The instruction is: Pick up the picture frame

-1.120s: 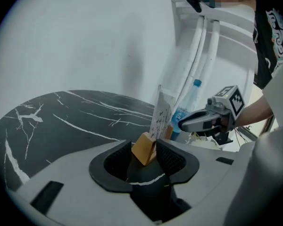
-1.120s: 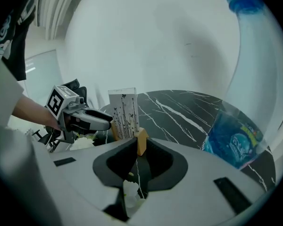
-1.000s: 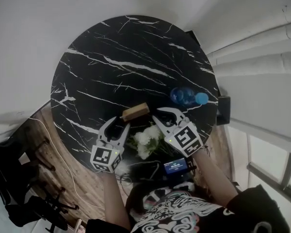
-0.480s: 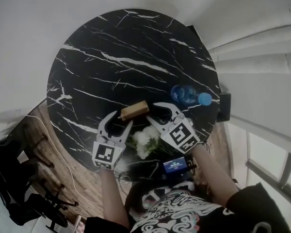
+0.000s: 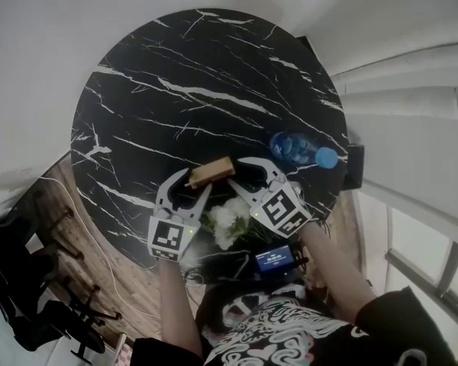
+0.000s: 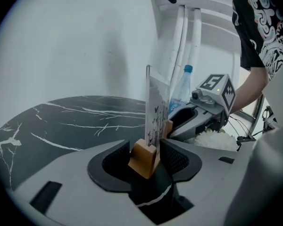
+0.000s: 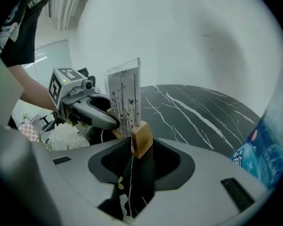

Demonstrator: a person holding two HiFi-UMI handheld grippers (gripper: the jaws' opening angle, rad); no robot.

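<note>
The picture frame (image 5: pixel 211 171) is a clear pane printed with butterflies, standing in a wooden base block near the front edge of the black marble table (image 5: pixel 175 75). My left gripper (image 5: pixel 189 185) is open wide. The left end of the block (image 6: pixel 144 157) sits between its jaws, and the pane (image 6: pixel 155 112) rises just beyond. My right gripper (image 5: pixel 240 178) faces it from the other side with its jaws apart. The right end of the block (image 7: pixel 141 138) stands at its tips, with no squeeze that I can see. Each gripper shows in the other's view.
A blue-capped water bottle (image 5: pixel 298 151) lies on the table just beyond my right gripper. White flowers (image 5: pixel 230 218) sit at the table's near edge between my arms. A small lit screen (image 5: pixel 275 259) is below them. Chair legs (image 5: pixel 53 311) stand on the floor at lower left.
The left jaws have spread wider around the block's left end. The right gripper has sunk a little and drawn in to the block's right end. The frame has not moved.
</note>
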